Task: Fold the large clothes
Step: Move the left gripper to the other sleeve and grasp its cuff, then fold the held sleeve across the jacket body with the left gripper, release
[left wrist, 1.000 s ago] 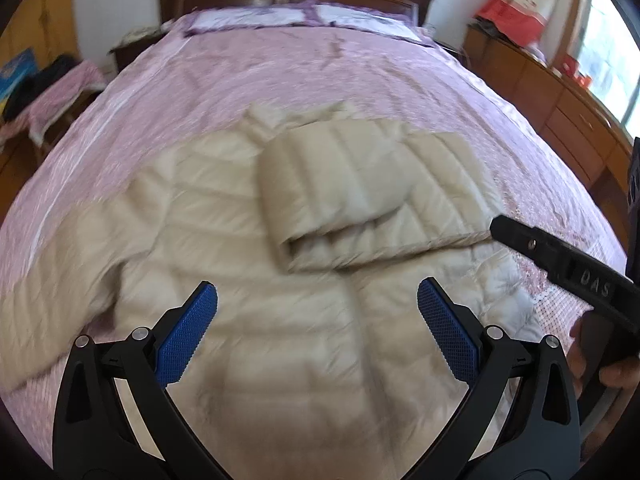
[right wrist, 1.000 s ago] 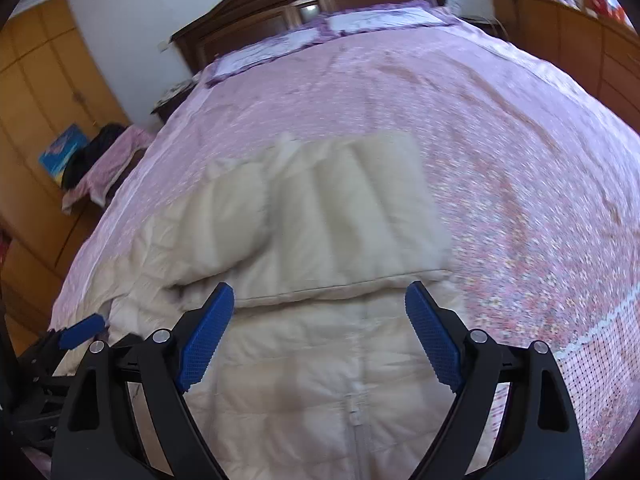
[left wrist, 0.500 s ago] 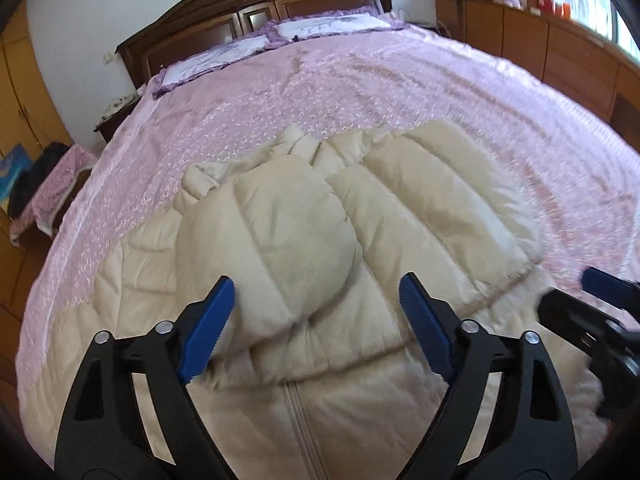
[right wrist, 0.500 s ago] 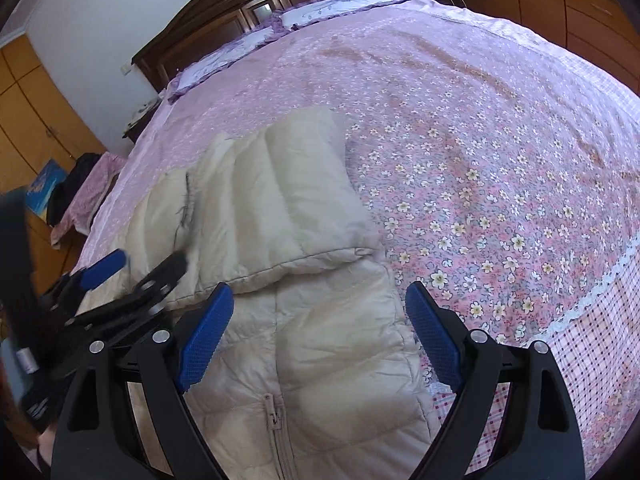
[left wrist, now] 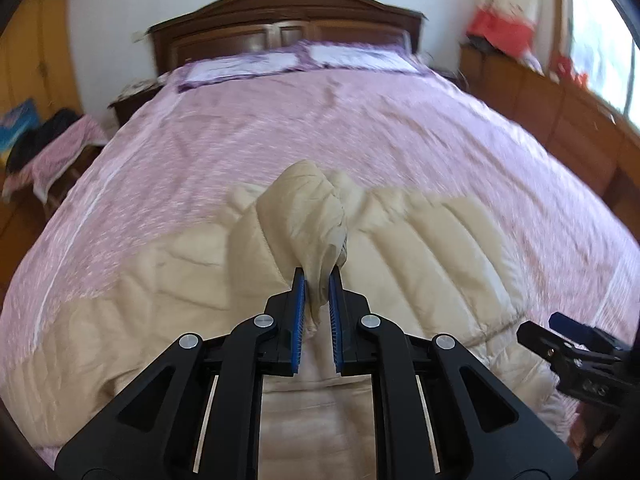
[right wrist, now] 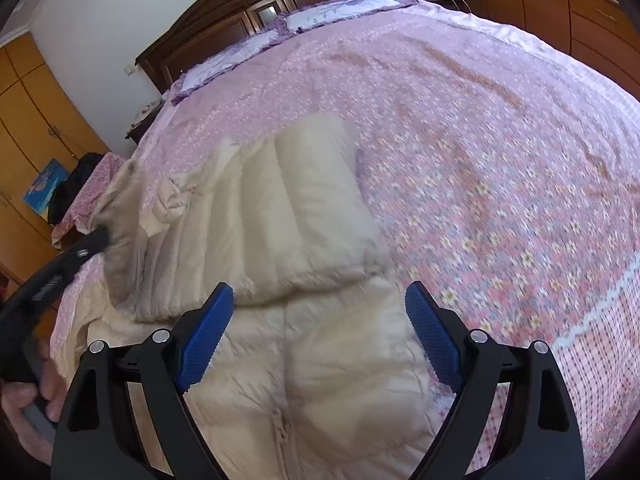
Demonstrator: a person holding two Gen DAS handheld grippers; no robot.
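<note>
A beige puffer jacket (left wrist: 432, 240) lies front up on the pink bed, zipper (right wrist: 280, 428) toward me, with one sleeve (right wrist: 308, 200) folded across its chest. My left gripper (left wrist: 318, 276) has its jaws closing, and the blue pads pinch a bunched fold (left wrist: 316, 216) of the jacket's upper left part, raised off the bed. The right wrist view shows that gripper (right wrist: 98, 238) at the left edge with the lifted fabric (right wrist: 120, 196). My right gripper (right wrist: 320, 300) stands open above the jacket's middle with nothing between its fingers; it also shows at the lower right (left wrist: 568, 344) in the left wrist view.
The floral pink bedspread (right wrist: 500, 160) covers a wide bed with a dark wooden headboard (left wrist: 280, 28) and pillows (left wrist: 352, 56). A wooden dresser (left wrist: 560, 112) runs along the right. A chair with clothes (left wrist: 52, 140) and an orange wardrobe (right wrist: 32, 120) stand left.
My left gripper went from wide open to pinched on the jacket's upper left part and raised it. The right gripper stayed open and shifted slightly over the jacket.
</note>
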